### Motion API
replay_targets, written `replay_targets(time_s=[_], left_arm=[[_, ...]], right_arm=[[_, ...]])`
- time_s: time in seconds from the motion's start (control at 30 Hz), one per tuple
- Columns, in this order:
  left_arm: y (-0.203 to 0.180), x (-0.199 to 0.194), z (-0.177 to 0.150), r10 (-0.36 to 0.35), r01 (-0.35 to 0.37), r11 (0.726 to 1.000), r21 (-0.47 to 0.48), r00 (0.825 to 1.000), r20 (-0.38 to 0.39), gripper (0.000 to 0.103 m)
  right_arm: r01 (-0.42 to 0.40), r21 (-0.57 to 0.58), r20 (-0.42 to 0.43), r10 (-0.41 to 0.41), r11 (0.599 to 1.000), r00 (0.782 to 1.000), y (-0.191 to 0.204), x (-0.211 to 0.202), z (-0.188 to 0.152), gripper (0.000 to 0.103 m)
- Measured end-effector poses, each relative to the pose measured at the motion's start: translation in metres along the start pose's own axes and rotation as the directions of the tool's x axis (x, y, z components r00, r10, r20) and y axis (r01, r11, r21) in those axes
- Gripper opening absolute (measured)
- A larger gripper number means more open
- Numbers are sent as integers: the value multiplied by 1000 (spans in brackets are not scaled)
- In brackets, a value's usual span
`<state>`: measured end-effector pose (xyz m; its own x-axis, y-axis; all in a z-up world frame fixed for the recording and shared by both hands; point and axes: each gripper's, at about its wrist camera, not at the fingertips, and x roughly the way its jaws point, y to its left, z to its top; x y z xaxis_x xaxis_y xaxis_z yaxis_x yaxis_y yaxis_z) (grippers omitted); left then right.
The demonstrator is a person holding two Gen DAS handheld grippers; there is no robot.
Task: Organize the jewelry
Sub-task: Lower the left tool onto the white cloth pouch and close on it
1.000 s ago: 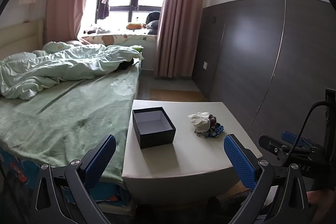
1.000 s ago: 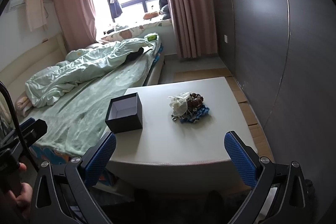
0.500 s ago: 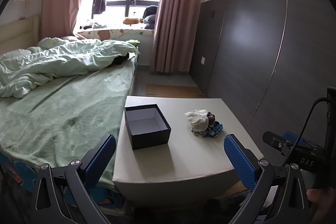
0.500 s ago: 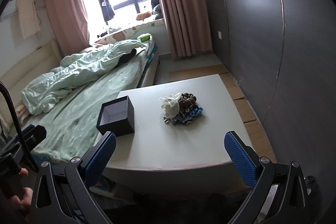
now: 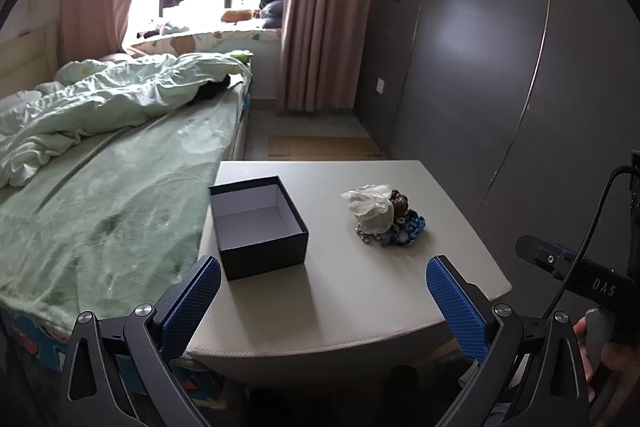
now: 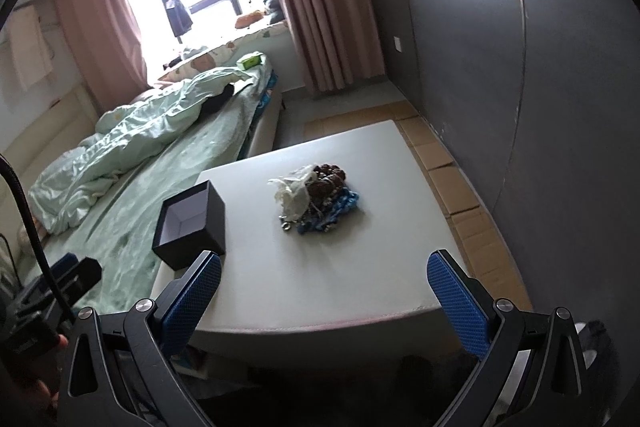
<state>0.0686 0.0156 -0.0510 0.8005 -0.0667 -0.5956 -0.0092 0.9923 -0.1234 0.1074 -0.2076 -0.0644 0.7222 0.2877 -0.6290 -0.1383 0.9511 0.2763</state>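
1. Bedroom surroundings are seen in both views: a bed [image 5: 120, 195] with a green sheet and a crumpled quilt, pink curtains [image 5: 316, 7] beside a bright window, and a dark grey wall panel [image 5: 500, 75] on the right.
2. Between bed and panel, a pale low table [image 5: 328, 291] is placed, its left edge against the mattress.
3. The left gripper [image 5: 323, 297] is held before the table's near edge, its blue-padded fingers spread wide with nothing between them.
4. The right gripper [image 6: 324, 293] is posed likewise, tilted slightly, its fingers held equally wide apart and empty.
5. Only in the left wrist view is the right gripper's body seen, at the right margin with a cable and part of a hand [image 5: 600, 343]; only in the right wrist view are cardboard floor pieces [image 6: 448, 167] along the panel shown.
6. A black open box [image 5: 258, 227] with a white lining is set on the table's left part; nothing is seen inside it.
7. The jewelry pile [image 5: 386, 217] is found right of the box, well apart from it: a white pouch, brown beads and blue beads heaped together.
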Motion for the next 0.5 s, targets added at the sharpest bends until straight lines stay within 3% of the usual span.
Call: replay_targets(time_s=[0.23,0.33,0.5], left_arm=[[-12,22,12,-49,50,999,3,997,-62,102],[-18,36,17,-85,86,996,1,991,-100,96],[-28,63,31,-133,135,991,0,977,-168,81]], right_arm=[[-25,126,-22,28,992,999,-36,12,7,103],[-36,184,-39,44,982,998,-49,20,8,101],[-64,285,-72,88,956,994,-72,40,8,75]])
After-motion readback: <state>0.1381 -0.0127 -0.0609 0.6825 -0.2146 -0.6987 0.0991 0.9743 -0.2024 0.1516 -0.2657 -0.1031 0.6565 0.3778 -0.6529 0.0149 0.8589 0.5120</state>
